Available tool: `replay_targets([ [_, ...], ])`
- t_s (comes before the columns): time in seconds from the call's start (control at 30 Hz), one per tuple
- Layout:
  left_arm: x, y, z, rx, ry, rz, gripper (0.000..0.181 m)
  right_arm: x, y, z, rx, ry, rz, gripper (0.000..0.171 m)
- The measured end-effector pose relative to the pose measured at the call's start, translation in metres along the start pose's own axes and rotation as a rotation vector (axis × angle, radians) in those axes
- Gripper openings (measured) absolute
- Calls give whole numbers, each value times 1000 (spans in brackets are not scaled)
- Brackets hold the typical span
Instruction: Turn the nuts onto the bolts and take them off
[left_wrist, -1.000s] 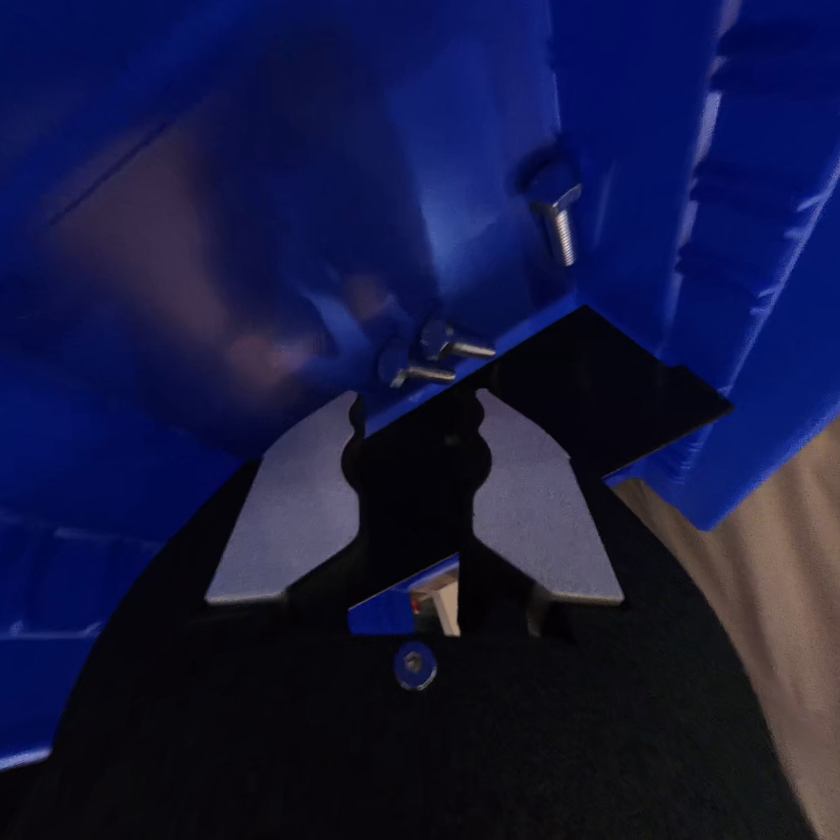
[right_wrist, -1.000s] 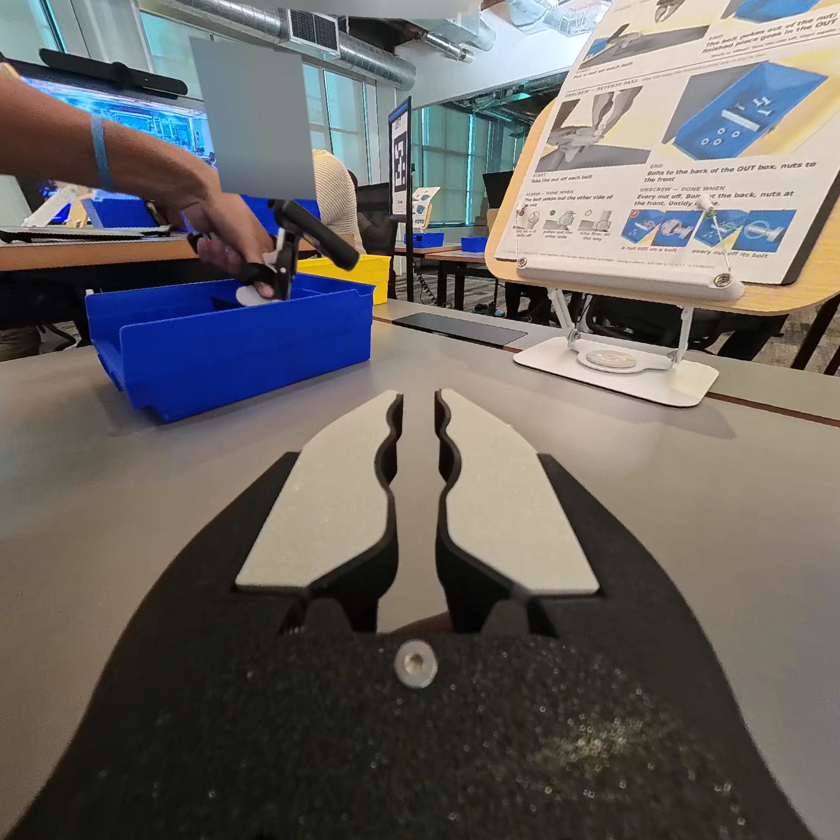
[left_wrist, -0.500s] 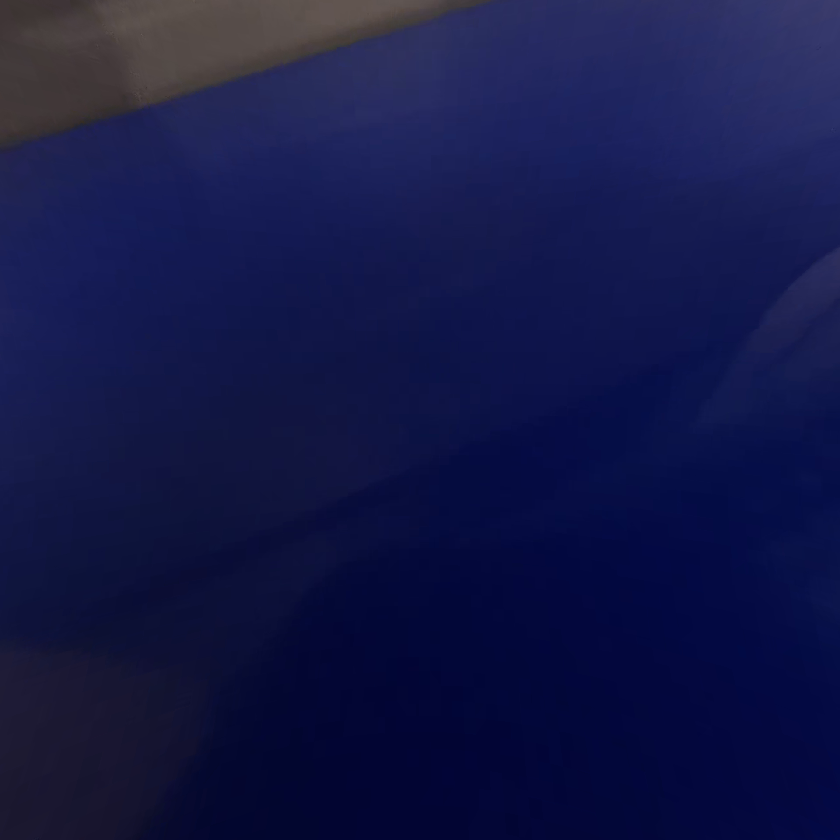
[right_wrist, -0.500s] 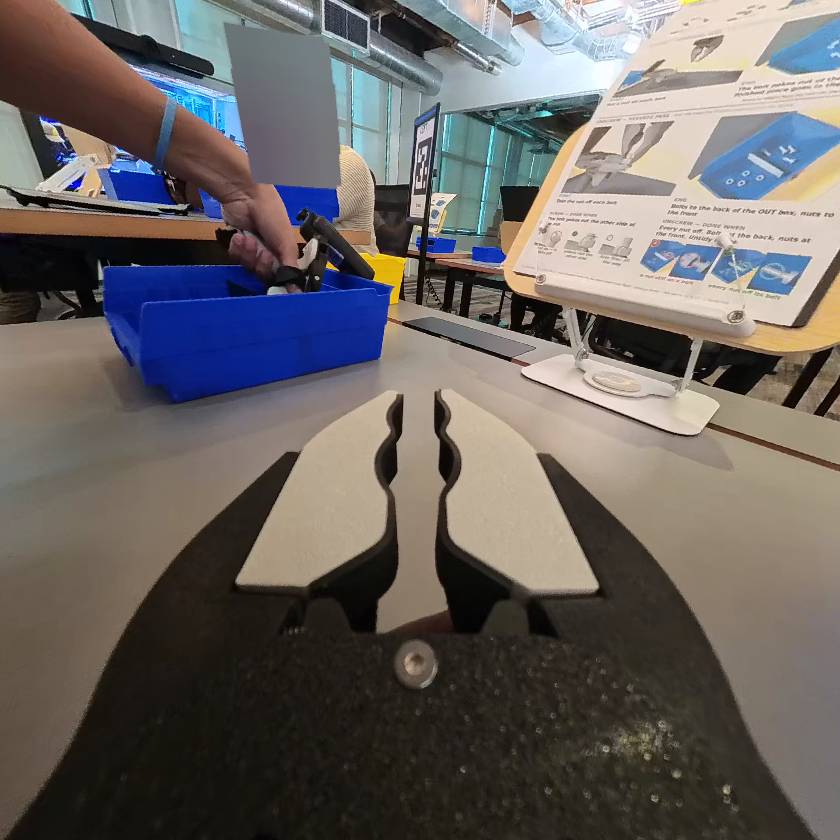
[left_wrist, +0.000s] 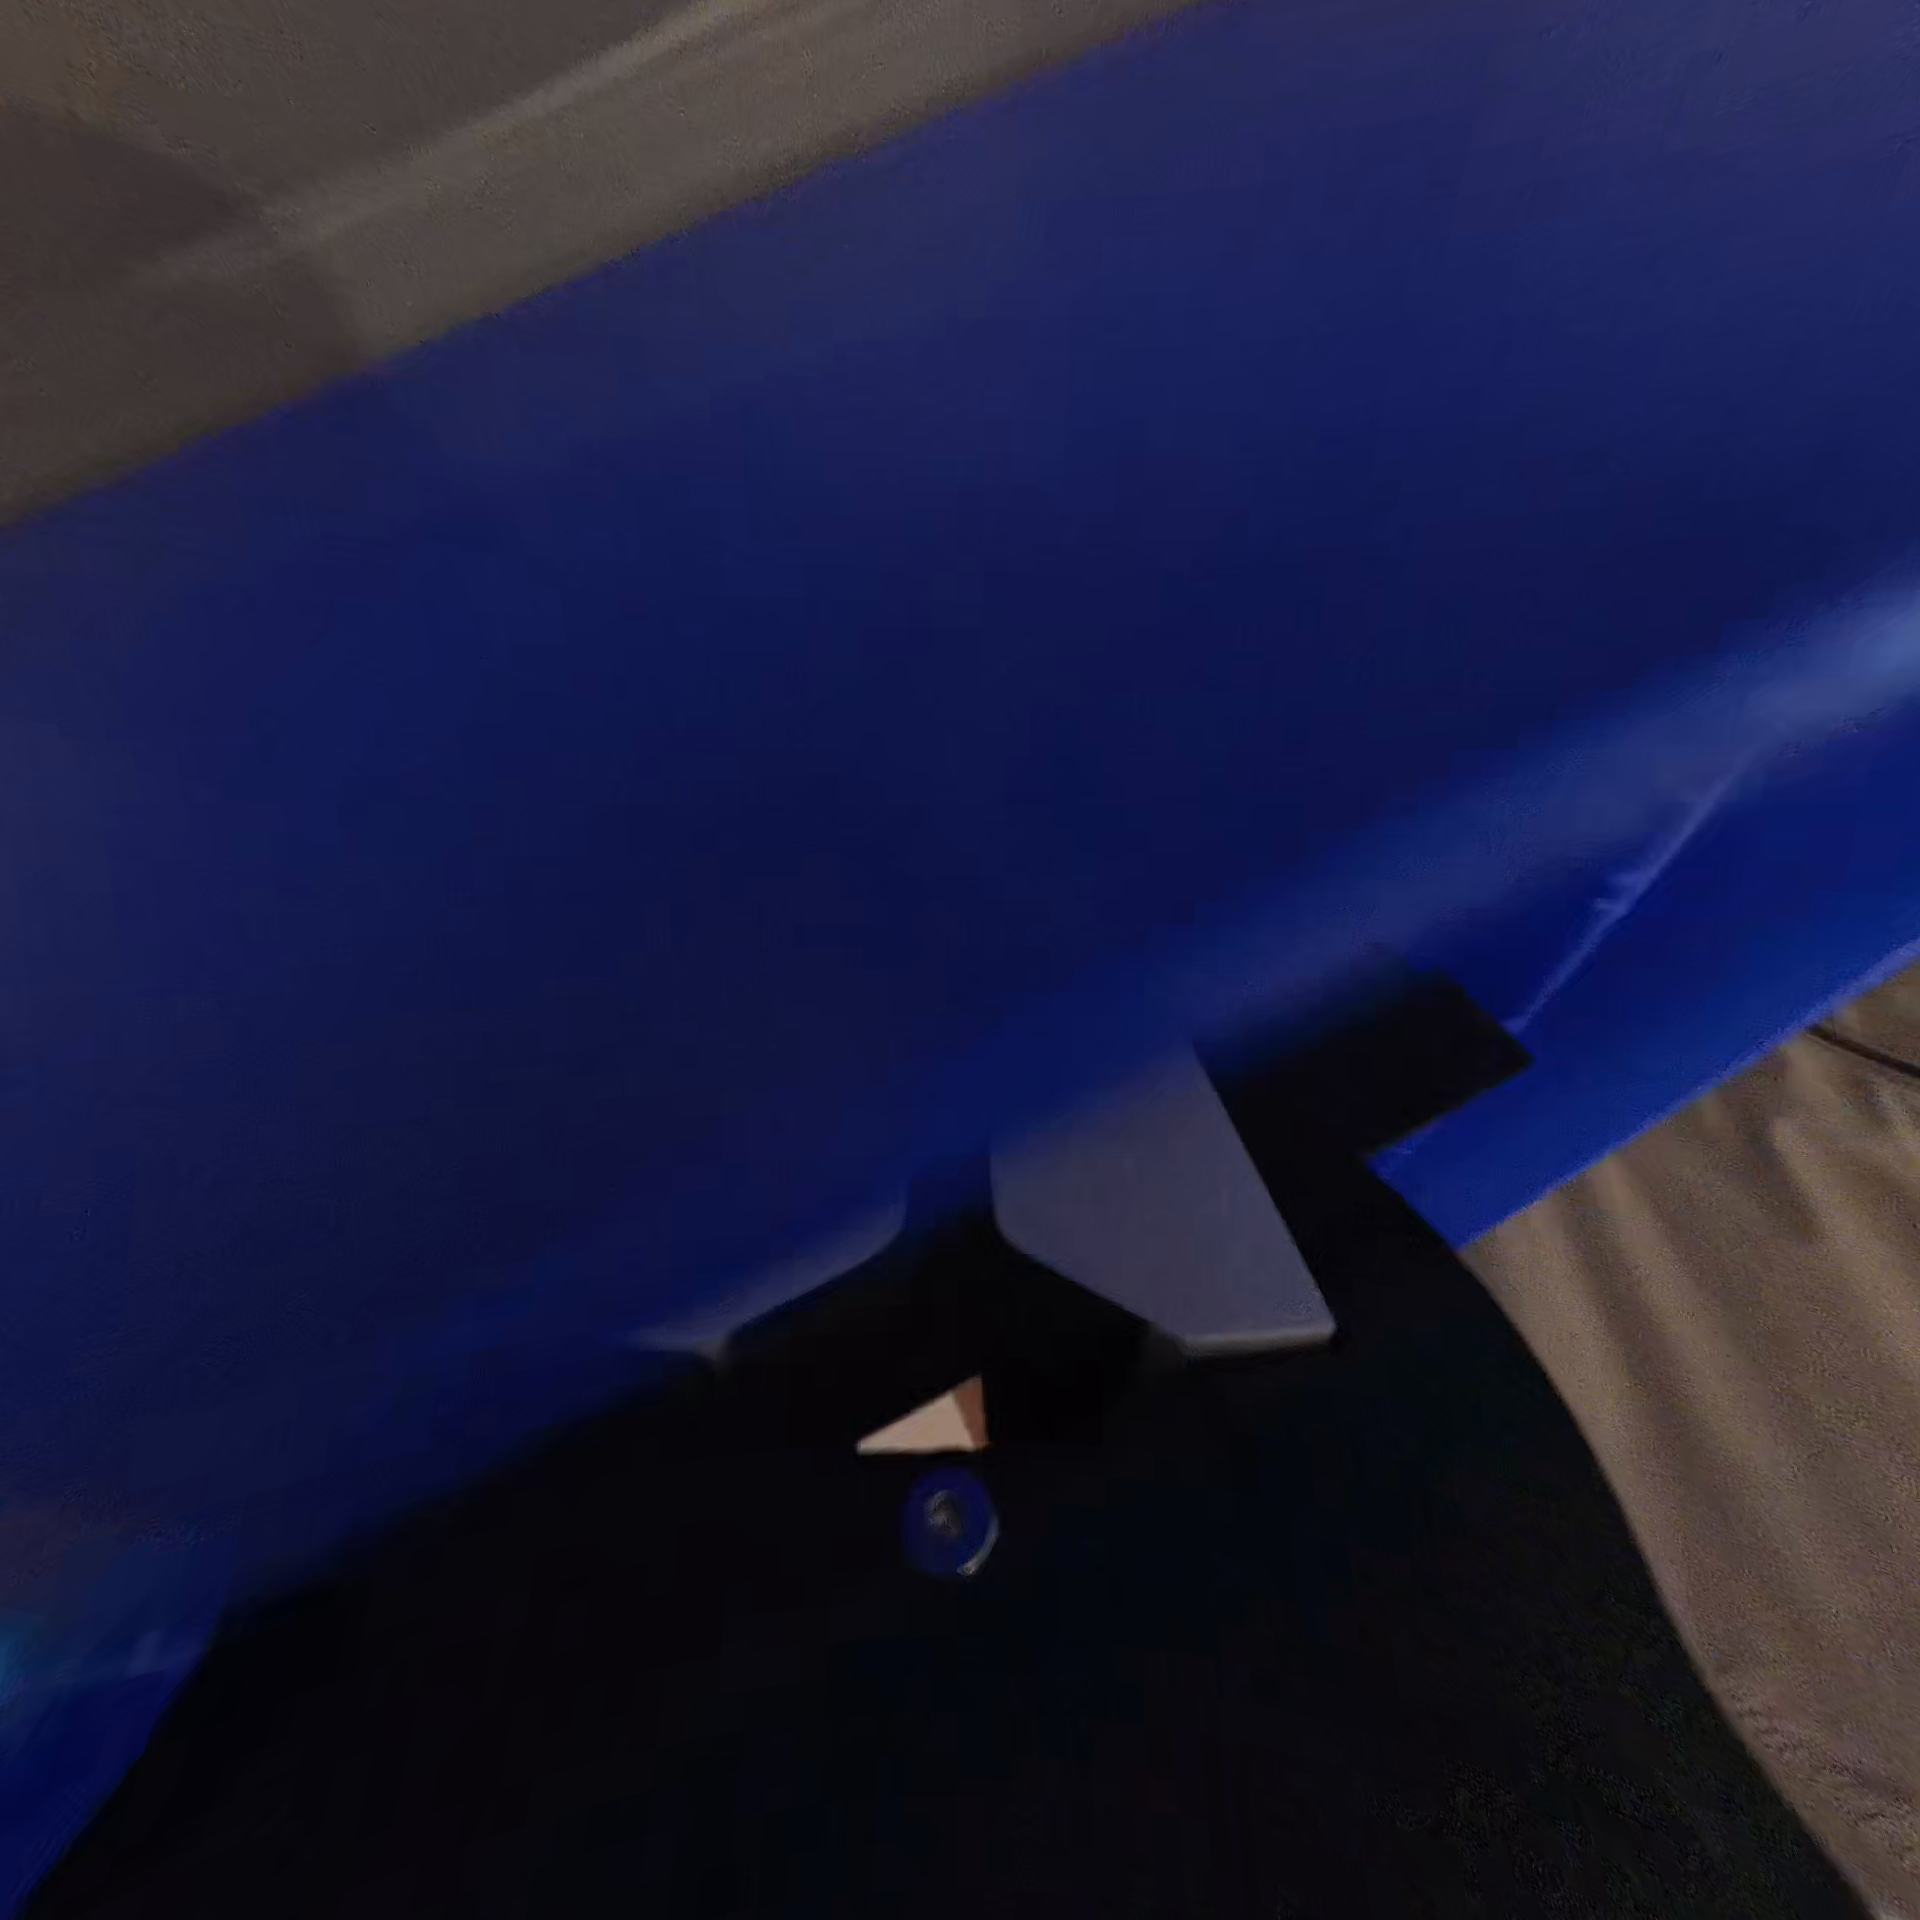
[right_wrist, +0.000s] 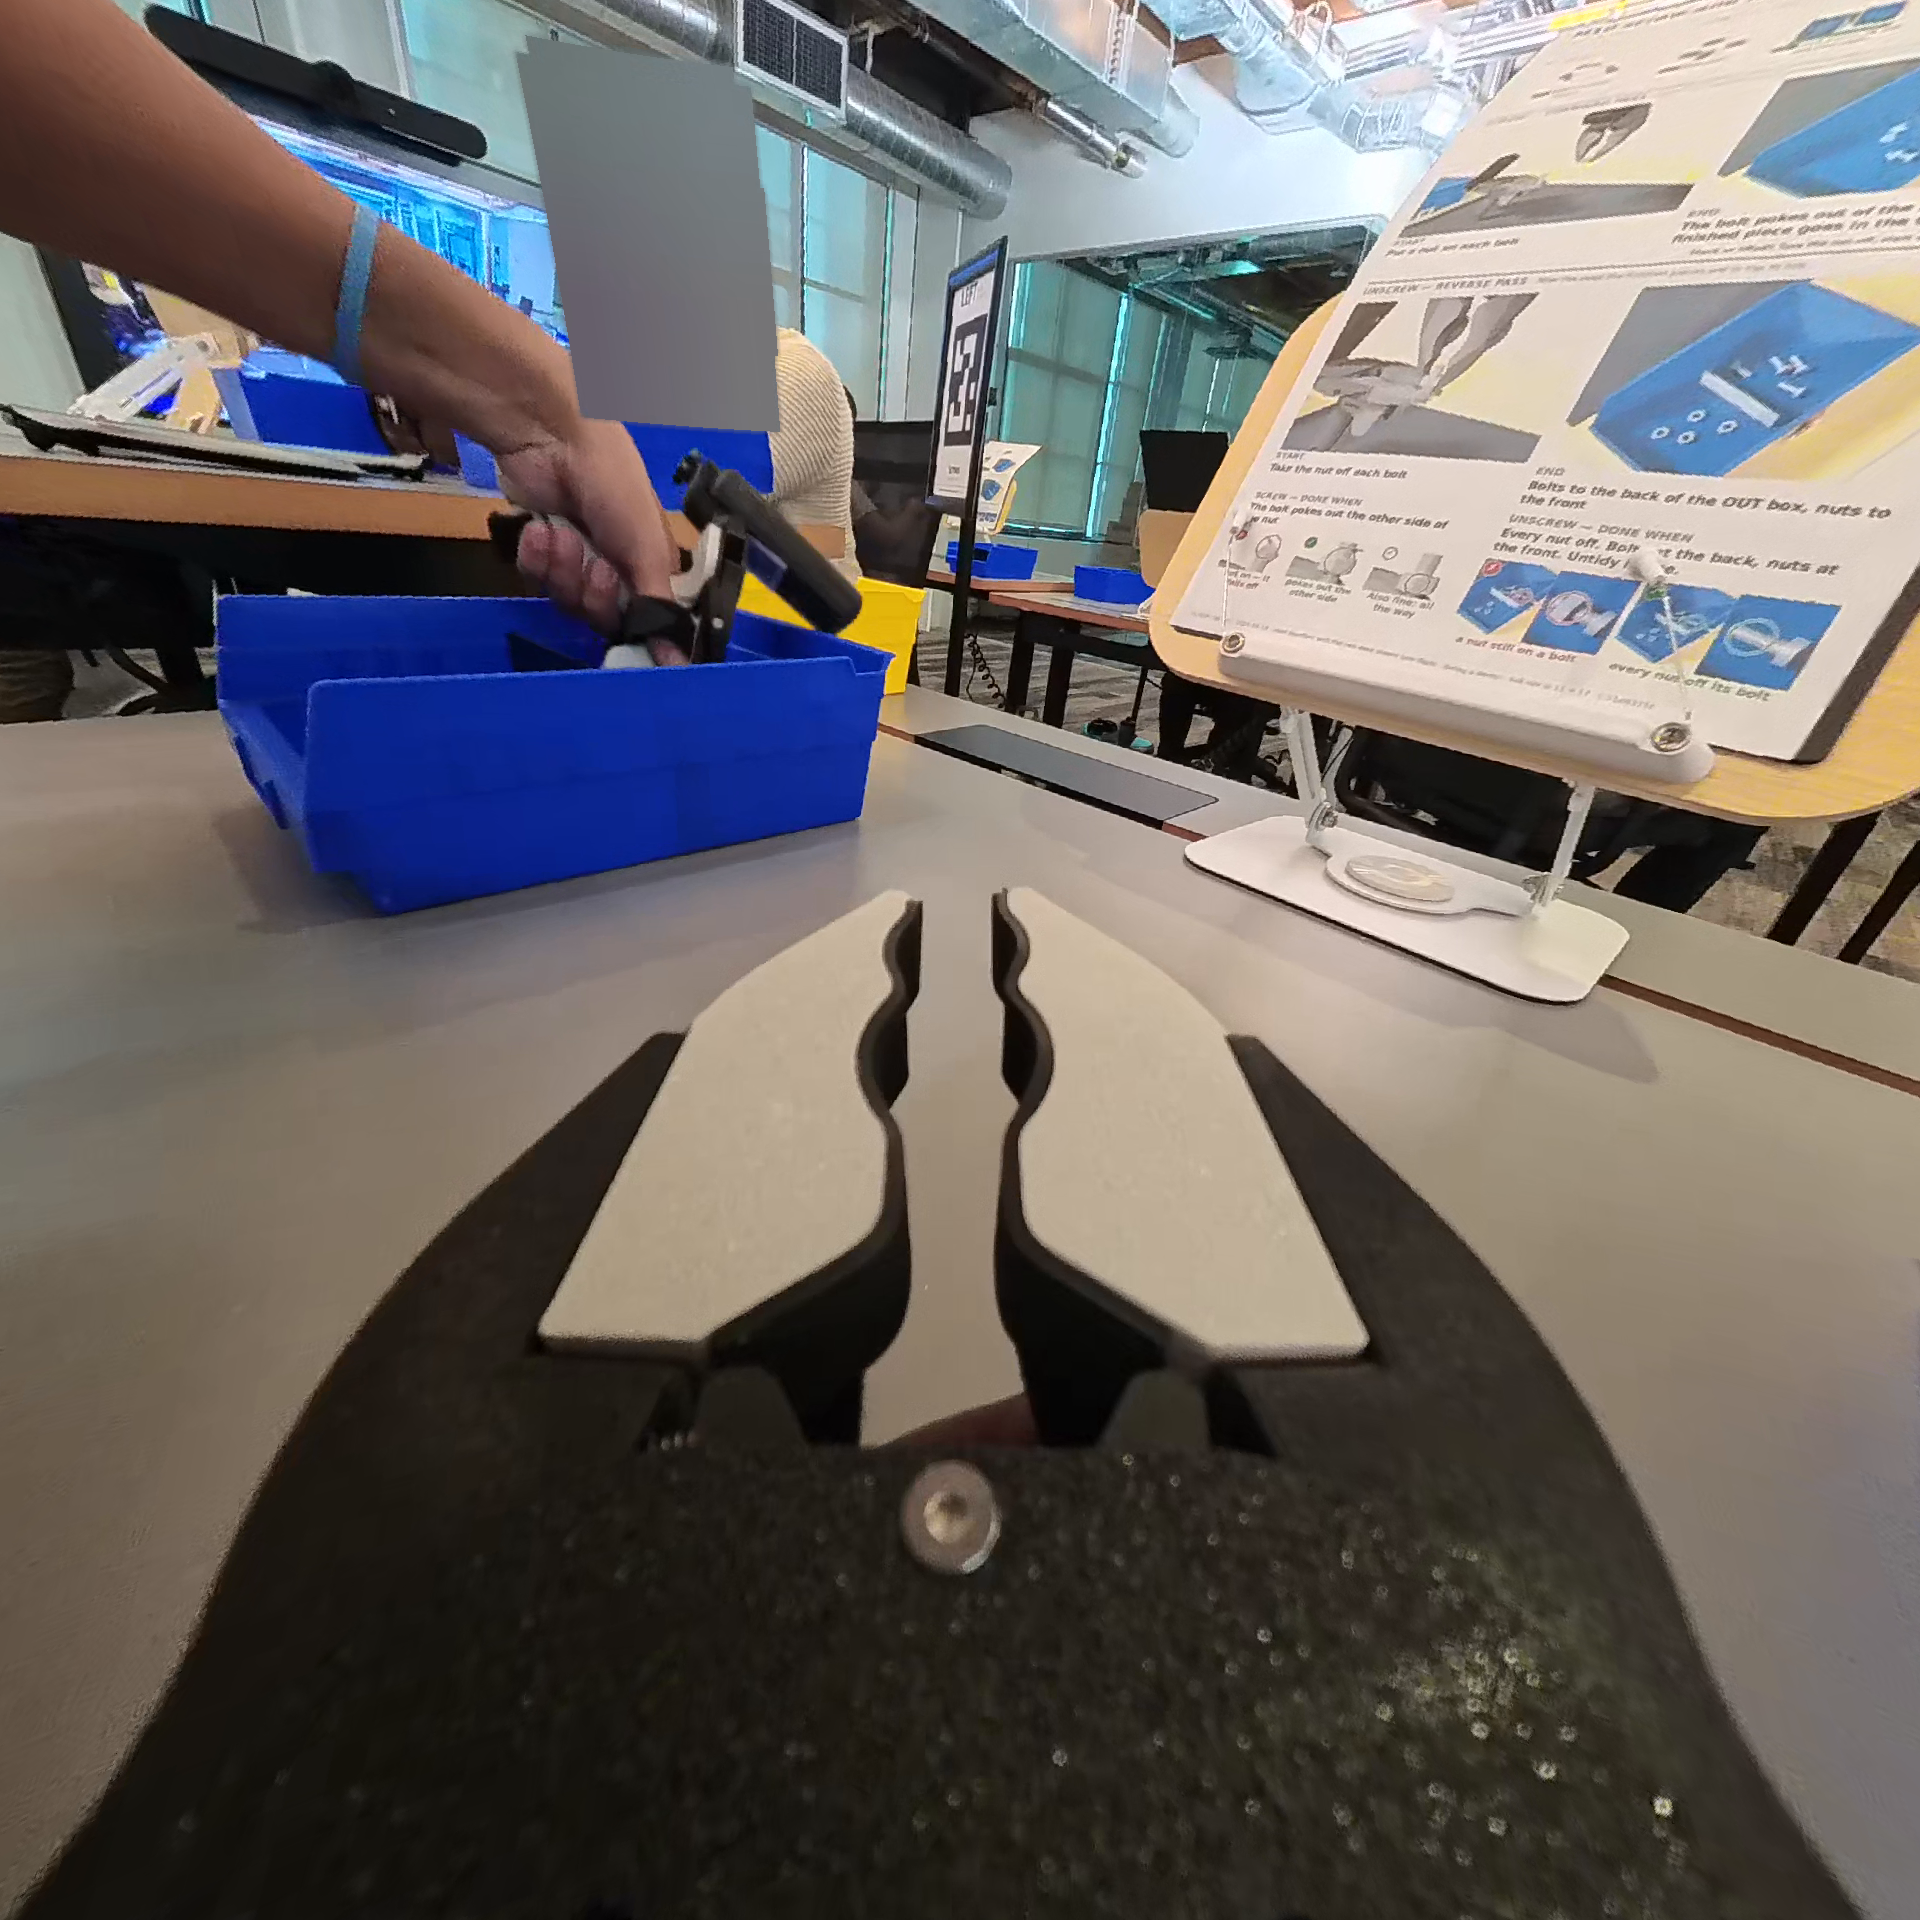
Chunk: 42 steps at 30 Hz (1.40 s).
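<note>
Left hand-held gripper (right_wrist: 665, 649): inside bin (right_wrist: 582, 769), grip state untellable. Right hand-held gripper (right_wrist: 956, 935): slightly parted, empty, over tabletop (right_wrist: 208, 1039). Step: fetching a bolt, seemingly. Next: lift clear.

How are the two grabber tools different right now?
The left gripper is dipped down inside the blue bin, while the right gripper lies low over the bare grey table. The left gripper's tips are hidden by the bin wall; the right gripper's fingers show fully, a narrow gap between them and nothing held. Both have black bodies.
</note>
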<state>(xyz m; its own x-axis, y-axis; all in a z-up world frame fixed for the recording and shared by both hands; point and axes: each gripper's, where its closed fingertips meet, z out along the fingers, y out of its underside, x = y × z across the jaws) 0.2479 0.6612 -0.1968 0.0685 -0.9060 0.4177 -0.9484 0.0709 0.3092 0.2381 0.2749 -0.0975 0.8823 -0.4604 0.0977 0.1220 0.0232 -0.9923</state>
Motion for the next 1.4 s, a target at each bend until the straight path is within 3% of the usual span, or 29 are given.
replay_targets([
  [0.03,2,2,-2,-2,-14,14,0,0,0,0,-1,-1,-3,12],
  [0.3,15,5,1,-5,-118,132,39,-4,0,2,-4,-9,-23,12],
  [0.6,4,-1,11,0,-196,95,33,-6,0,1,-3,-16,-36,12],
  [0.73,7,-11,17,35,-182,83,12,-8,0,2,-3,-16,-57,12],
  [1.03,3,-13,10,62,-256,142,7,-6,-1,1,1,-12,-49,12],
  [1.2,19,-23,-28,295,-227,201,7,-9,-1,1,0,-16,-70,12],
  [1.3,54,-25,-65,564,-122,289,6,-9,-2,2,1,-17,-69,12],
  [1.4,88,-14,-97,828,-122,369,6,-12,-1,3,-3,-25,-80,12],
])
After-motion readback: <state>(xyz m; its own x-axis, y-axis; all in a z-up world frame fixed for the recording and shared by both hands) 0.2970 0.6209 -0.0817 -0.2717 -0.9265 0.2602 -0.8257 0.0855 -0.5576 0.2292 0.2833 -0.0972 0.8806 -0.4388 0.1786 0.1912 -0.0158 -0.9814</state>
